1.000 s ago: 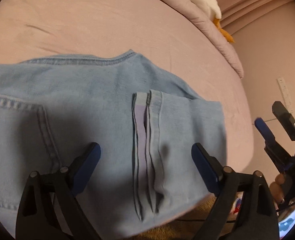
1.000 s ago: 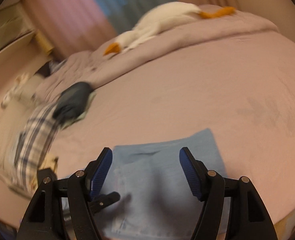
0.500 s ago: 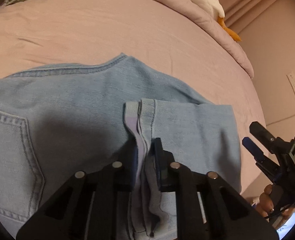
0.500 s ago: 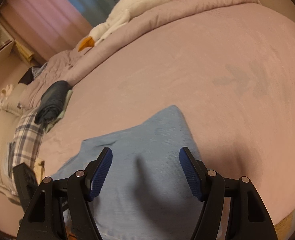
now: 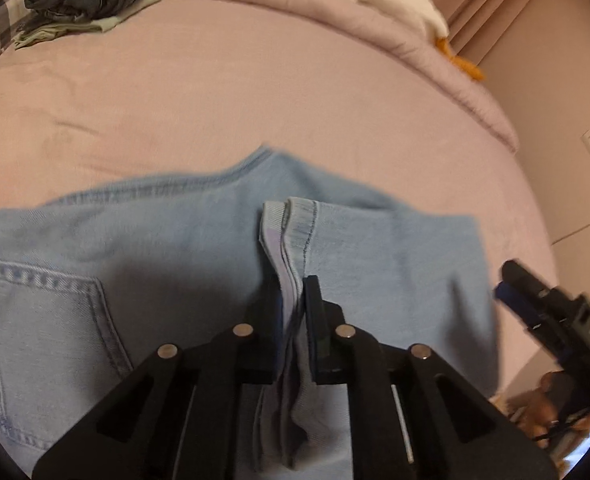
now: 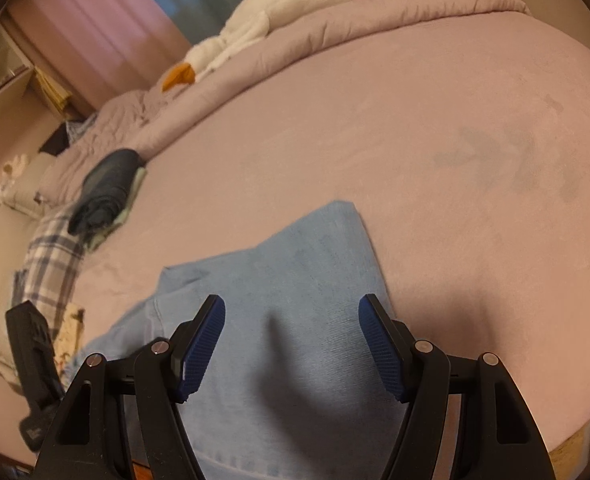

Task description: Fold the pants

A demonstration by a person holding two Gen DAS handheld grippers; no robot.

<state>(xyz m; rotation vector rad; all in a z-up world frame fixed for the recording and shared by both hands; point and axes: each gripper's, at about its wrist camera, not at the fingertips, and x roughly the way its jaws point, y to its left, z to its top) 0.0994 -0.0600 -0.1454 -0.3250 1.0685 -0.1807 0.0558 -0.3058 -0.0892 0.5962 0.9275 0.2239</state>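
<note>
Denim, pale blue: the pants (image 5: 143, 264) lie folded on the pink bed (image 5: 255, 92), near its front edge. Only the left wrist view shows the left gripper (image 5: 293, 308) pressed together on the stacked leg hems (image 5: 291, 232), with a back pocket (image 5: 43, 320) off to the left. Only the right wrist view shows the right gripper (image 6: 291, 344) with its blue pads (image 6: 203, 344) spread wide over smooth denim. A white stuffed goose (image 6: 263, 24) and dark folded clothes (image 6: 103, 188) rest farther back.
</note>
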